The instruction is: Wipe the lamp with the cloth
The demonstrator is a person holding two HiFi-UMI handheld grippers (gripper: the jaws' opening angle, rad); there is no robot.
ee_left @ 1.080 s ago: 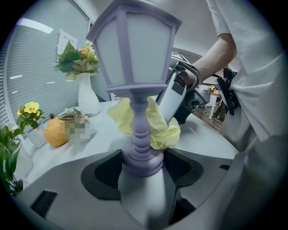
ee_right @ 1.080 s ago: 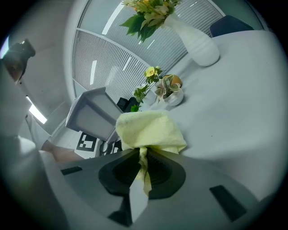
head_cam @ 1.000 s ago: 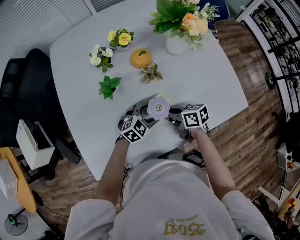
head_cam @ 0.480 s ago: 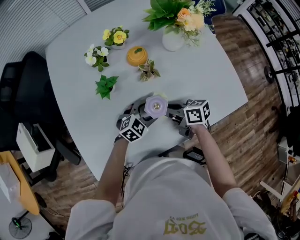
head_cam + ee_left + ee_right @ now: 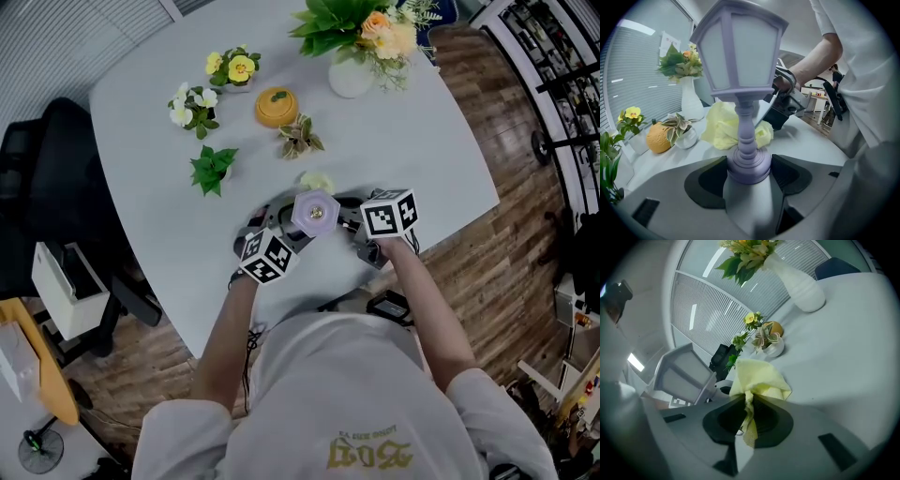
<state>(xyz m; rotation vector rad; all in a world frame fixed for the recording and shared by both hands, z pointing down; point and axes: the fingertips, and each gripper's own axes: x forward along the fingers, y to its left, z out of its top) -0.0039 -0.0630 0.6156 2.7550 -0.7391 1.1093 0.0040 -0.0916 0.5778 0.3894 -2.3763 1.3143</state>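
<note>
My left gripper (image 5: 749,171) has its jaws pressed in on the round foot of the lamp (image 5: 740,51), holding it upright at the near edge of the tabletop (image 5: 403,141). My right gripper (image 5: 749,416) pinches a thin fold of the cloth (image 5: 759,376), and the rest bunches just beyond the lamp stem. I can't tell whether it touches.

Risks now: the lamp is gripped only at the foot and looks top-heavy, so I judge a hard sideways rub on the shade could tip it in the jaws. The narrow pinch could also let the cloth slide out.

Count: one lamp, one cloth, one vase (image 5: 352,77) of flowers at the far edge, one orange ornament (image 5: 277,106), four small plants (image 5: 212,169).
</note>
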